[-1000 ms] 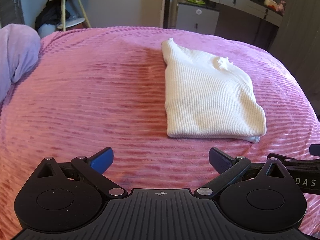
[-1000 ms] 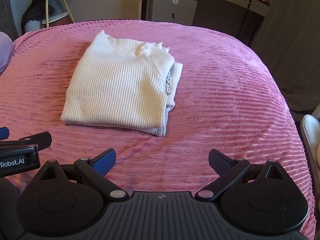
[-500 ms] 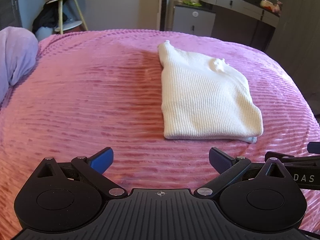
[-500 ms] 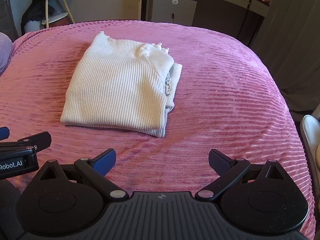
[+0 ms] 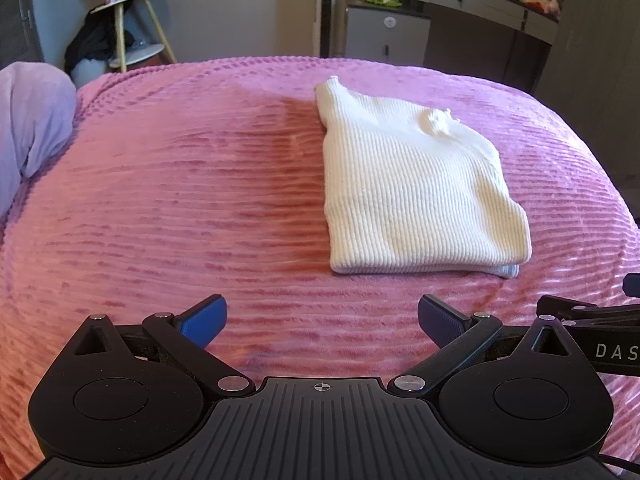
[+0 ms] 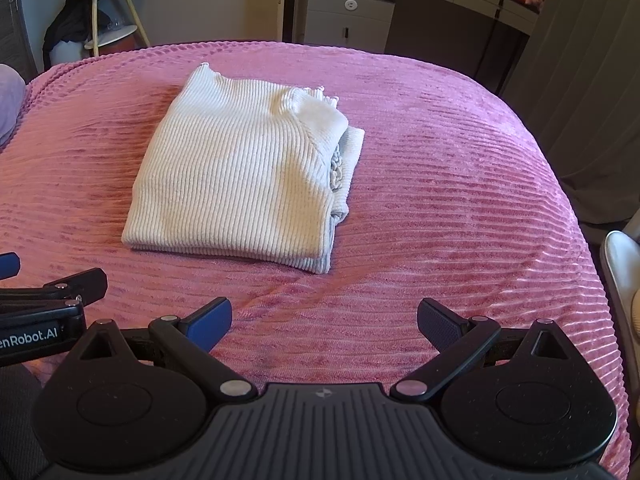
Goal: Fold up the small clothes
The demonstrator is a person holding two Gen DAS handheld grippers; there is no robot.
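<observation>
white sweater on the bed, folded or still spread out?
Folded. The white sweater lies as a compact rectangle on the pink blanket, with stacked layers showing along its right edge. Neither gripper touches it.

In the left wrist view, the white letters "DAS" stand on the black side of the right gripper (image 5: 600,350), cut off by the picture's right edge. In the right wrist view, the left gripper (image 6: 32,336) carries white lettering reading "enRobot.AI", its start cut off by the left edge, so the full word cannot be told. No other writing can be read.
</observation>
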